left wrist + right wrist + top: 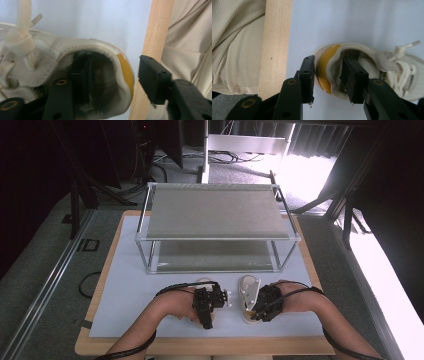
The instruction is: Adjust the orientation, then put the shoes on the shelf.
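Two cream sneakers lie on a white mat (pixel 130 285) near its front edge. My left gripper (pixel 206 319) covers most of the left shoe (pixel 202 281). In the left gripper view, the left gripper (pixel 115 60) straddles that shoe's heel (pixel 126 72), one jaw inside the opening, the other outside with a clear gap, so it is open. The right shoe (pixel 248 292) lies toe away from the person. The right gripper (pixel 328 60) has one jaw on the yellow heel tab (pixel 324 67) and one inside the collar, both touching the heel.
A two-tier metal rack (pixel 217 212) stands on the far half of the mat, both shelves bare. The table's wooden front edge (pixel 156 30) runs just behind the heels, with the person's pale clothing (pixel 234 37) beyond it. Forearms enter from the bottom.
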